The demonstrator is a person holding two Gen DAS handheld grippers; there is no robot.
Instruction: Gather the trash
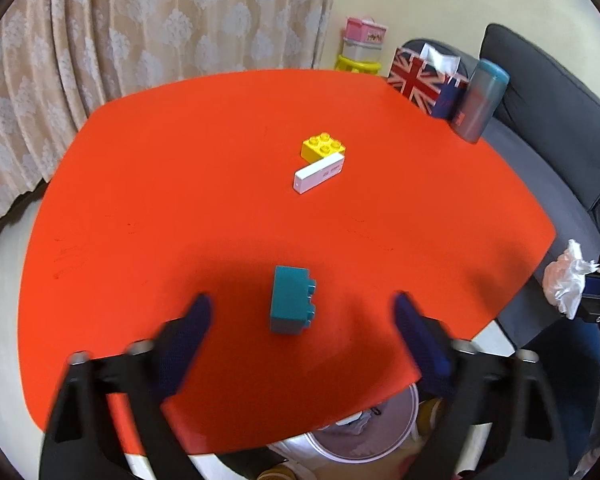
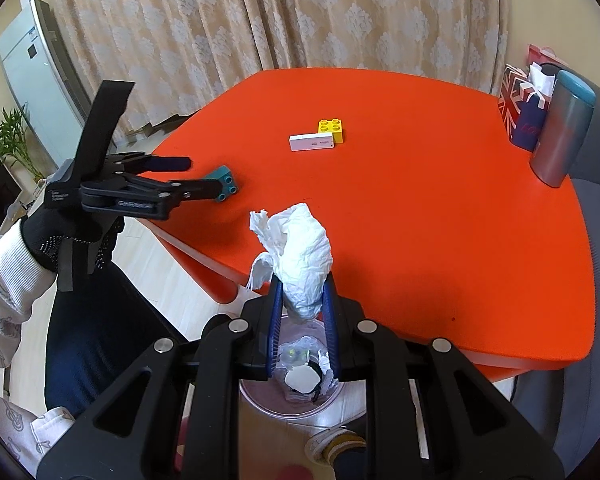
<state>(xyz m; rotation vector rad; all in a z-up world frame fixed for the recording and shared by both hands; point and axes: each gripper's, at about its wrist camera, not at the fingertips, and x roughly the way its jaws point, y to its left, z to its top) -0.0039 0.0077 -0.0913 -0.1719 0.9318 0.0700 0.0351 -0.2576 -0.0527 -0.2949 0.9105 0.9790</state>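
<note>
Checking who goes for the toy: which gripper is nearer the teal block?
Left. The left gripper is open with the teal block between its fingers. The right gripper is off the table edge, shut on a crumpled tissue above the bin.

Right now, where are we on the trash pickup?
Done: some trash already lies in the bin below the table edge. In hand: the right gripper is shut on a crumpled tissue, held above that bin, not yet dropped. The left gripper is open around the teal block. Left on the red table: the yellow block and white stick.
</note>
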